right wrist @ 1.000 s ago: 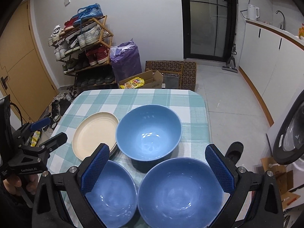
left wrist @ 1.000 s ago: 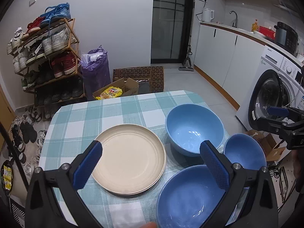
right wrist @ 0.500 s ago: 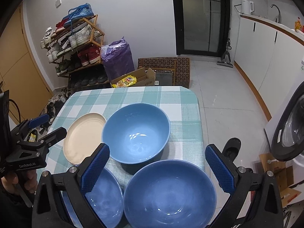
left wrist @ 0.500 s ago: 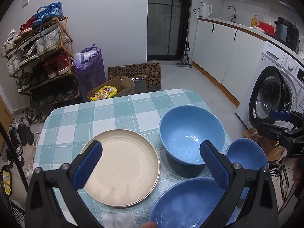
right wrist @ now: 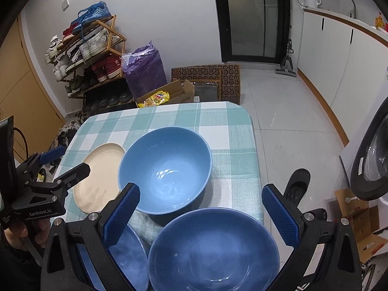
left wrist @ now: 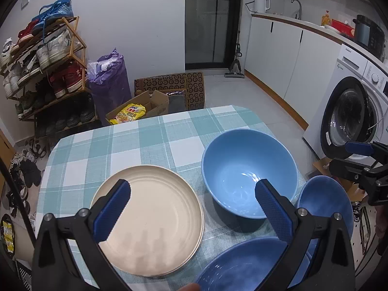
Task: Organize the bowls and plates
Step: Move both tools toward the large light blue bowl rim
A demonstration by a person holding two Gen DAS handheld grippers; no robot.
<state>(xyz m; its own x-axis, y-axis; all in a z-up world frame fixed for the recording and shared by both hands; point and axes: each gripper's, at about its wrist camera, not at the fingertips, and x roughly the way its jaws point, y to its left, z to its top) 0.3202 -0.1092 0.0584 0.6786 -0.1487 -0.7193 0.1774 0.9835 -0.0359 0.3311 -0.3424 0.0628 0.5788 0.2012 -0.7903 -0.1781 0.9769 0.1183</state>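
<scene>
On the green-checked table [left wrist: 145,140] lie a cream plate [left wrist: 150,220] at the left and a large light-blue bowl [left wrist: 249,172] to its right. Two darker blue bowls sit at the near edge, one [left wrist: 242,264] in front and one [left wrist: 325,208] to the right. My left gripper [left wrist: 191,191] hovers open above the plate and the big bowl, holding nothing. My right gripper [right wrist: 200,194] is open and empty over the near dark bowl [right wrist: 213,245], with the light-blue bowl [right wrist: 165,167] just beyond. The other dark bowl [right wrist: 131,254] is partly hidden under its left finger. The plate [right wrist: 101,177] lies farther left.
Beyond the table stand a shoe rack [left wrist: 43,72], a purple bag [left wrist: 109,82] and a cardboard box [left wrist: 140,111] on the floor. A washing machine [left wrist: 351,116] and white cabinets line the right side. A hand holds the left gripper [right wrist: 58,165] at the table's left edge.
The right gripper has drifted to the right, so the bowls sit further left in its view. The left gripper shifted slightly. Both stayed open and no dish moved.
</scene>
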